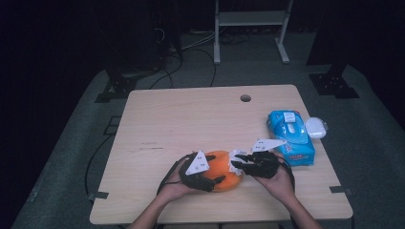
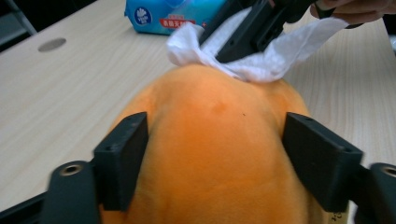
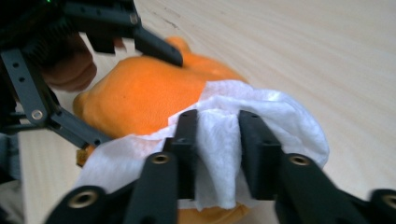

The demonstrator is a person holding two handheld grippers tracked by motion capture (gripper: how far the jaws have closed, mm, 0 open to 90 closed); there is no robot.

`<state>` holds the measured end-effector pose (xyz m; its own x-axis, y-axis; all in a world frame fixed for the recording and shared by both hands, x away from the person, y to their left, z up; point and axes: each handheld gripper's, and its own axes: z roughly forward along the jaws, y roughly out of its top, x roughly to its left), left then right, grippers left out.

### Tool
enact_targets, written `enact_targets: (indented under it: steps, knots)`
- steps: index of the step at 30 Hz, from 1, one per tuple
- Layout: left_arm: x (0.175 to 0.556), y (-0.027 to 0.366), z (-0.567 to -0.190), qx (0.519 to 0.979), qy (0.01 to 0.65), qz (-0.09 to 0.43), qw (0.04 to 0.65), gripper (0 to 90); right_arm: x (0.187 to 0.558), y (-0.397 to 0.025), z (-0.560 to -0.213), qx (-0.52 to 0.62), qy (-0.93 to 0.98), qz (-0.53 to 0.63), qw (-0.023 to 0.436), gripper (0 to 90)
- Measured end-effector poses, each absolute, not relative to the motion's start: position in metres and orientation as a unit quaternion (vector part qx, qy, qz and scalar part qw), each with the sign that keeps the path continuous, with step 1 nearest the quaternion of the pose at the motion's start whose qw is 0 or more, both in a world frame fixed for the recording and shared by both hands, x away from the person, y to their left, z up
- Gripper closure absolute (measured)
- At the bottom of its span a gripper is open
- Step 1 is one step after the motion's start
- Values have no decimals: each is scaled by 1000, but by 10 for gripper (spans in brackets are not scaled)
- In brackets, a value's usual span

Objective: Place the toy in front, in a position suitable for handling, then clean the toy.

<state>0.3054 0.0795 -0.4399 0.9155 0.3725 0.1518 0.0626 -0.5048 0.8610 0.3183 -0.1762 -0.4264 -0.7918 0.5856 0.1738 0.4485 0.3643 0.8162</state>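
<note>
An orange plush toy (image 1: pixel 223 172) lies near the table's front edge. My left gripper (image 1: pixel 213 180) is shut on the orange toy (image 2: pixel 219 154), with one jaw on each of its sides. My right gripper (image 1: pixel 238 161) is shut on a white wipe (image 3: pixel 219 135) and presses it onto the far end of the orange toy (image 3: pixel 140 98). The wipe (image 2: pixel 261 53) drapes over the toy's top under the right gripper's jaws. The left gripper (image 3: pixel 140 37) holds the toy from the other side.
A blue pack of wipes (image 1: pixel 290 137) lies at the table's right, with a small white lid-like object (image 1: pixel 315 128) beside it. A cable hole (image 1: pixel 245 98) sits near the far edge. The wooden table (image 1: pixel 191 124) is bare across its left and middle.
</note>
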Motion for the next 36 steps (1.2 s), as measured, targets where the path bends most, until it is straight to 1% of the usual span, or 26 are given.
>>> enact_targets:
  steps: [2, 3, 4, 6, 8, 9, 12, 16, 18, 22, 26, 30, 36]
  knots:
    - [307, 82, -434, 855, 126, 155, 479, 200, 317, -178, -426, 319, 822, 466, 69, 758]
    - [307, 82, -434, 855, 126, 155, 479, 197, 317, -178, -426, 319, 822, 466, 69, 758]
    - [308, 84, -433, 857, 128, 143, 478, 198, 316, -181, -425, 319, 823, 466, 65, 790]
    - [310, 85, -434, 858, 133, 140, 475, 212, 316, -185, -425, 326, 822, 462, 63, 810]
    - [312, 87, -435, 859, 142, 138, 473, 239, 315, -189, -425, 337, 827, 443, 77, 820]
    - [313, 87, -436, 859, 147, 136, 472, 250, 316, -190, -426, 340, 829, 436, 83, 823]
    - [314, 86, -441, 856, 158, 135, 473, 263, 314, -193, -426, 347, 824, 441, 79, 829]
    - [316, 86, -444, 850, 171, 137, 480, 263, 303, -178, -414, 316, 821, 470, 69, 831]
    - [316, 85, -444, 848, 174, 139, 482, 261, 298, -168, -410, 298, 818, 489, 44, 831]
    - [317, 89, -439, 854, 160, 130, 478, 239, 292, -154, -407, 281, 832, 475, 64, 831]
    - [317, 96, -430, 859, 152, 105, 478, 185, 300, -164, -418, 301, 825, 476, 46, 831]
    - [319, 95, -434, 861, 156, 106, 472, 193, 301, -166, -418, 305, 821, 480, 48, 831]
    - [322, 94, -439, 862, 157, 107, 469, 215, 294, -152, -410, 280, 827, 483, 69, 830]
